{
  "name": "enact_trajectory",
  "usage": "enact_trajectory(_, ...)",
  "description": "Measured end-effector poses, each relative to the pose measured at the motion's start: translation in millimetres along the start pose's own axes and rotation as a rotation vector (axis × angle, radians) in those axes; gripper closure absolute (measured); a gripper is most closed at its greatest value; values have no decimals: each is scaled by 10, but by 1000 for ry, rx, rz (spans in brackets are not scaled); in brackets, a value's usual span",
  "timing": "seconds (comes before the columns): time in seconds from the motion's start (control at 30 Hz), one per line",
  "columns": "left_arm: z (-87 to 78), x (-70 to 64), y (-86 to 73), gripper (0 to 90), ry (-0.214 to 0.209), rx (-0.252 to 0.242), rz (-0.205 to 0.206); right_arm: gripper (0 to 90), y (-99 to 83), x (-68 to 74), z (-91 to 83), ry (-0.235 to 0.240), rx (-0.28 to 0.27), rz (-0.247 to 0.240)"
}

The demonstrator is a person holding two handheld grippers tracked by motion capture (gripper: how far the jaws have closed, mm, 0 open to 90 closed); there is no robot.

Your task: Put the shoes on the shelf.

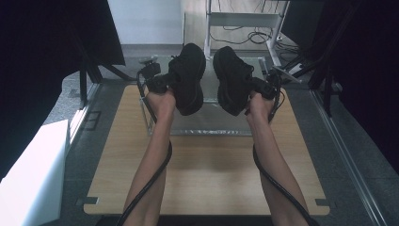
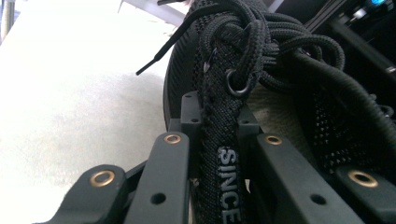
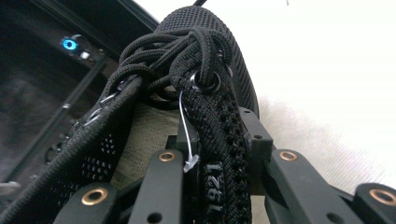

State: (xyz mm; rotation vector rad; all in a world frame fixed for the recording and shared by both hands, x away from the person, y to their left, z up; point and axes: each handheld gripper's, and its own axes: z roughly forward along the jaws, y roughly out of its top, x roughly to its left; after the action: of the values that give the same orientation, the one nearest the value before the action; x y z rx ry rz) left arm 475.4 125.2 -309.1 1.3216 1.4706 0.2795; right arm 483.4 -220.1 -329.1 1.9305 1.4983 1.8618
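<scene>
Black mesh and thick cord make up both shoes, two in all, one held by each of the two grippers above the light wooden tabletop (image 1: 207, 174).

Nearest the camera in the high view, two bare forearms come up from the bottom edge, each with one black cable (image 1: 155, 176) trailing along it. The left gripper (image 1: 160, 84) is clamped on the left black mesh lace-up shoe (image 1: 188, 77), which hangs sole outward in the air over the far half of the table. In the left gripper view its jaws pinch the shoe's woven tongue strap (image 2: 219, 154), lettered "SINCE", with a metal ring (image 2: 237, 84) and a bundle of knotted laces just above.

The right gripper (image 1: 264, 87) is likewise clenched on the right black mesh lace-up shoe (image 1: 231, 80), raised beside the first one, the two shoes near each other but apart. In the right gripper view the jaws squeeze a matching strap (image 3: 218, 154) marked "1921", with a thin white plastic tag tie (image 3: 186, 135) dangling beside it.

Under the shoes, on the far part of the table, stands one clear-walled rack with a metal frame (image 1: 207, 132). Beyond the table stand a white metal shelf frame (image 1: 244, 21) and loose floor cables (image 1: 244, 37). Black curtains (image 1: 42, 56) close in both sides.
</scene>
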Motion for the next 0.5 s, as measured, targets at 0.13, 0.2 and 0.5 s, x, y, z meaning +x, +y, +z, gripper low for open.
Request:
enact_trajectory(0.13, 70, -53, 61, 793, 36, 11, 23, 741, 33, 8, 47, -38, -3, -23)
enact_trajectory(0.2, 102, -71, 80, 790, 50, 18, 26, 740, 52, 10, 66, -52, -8, -28)
enact_trajectory(0.5, 204, -152, 104, 756, 82, 49, 49, 721, 55, 59, 121, -87, 3, -44)
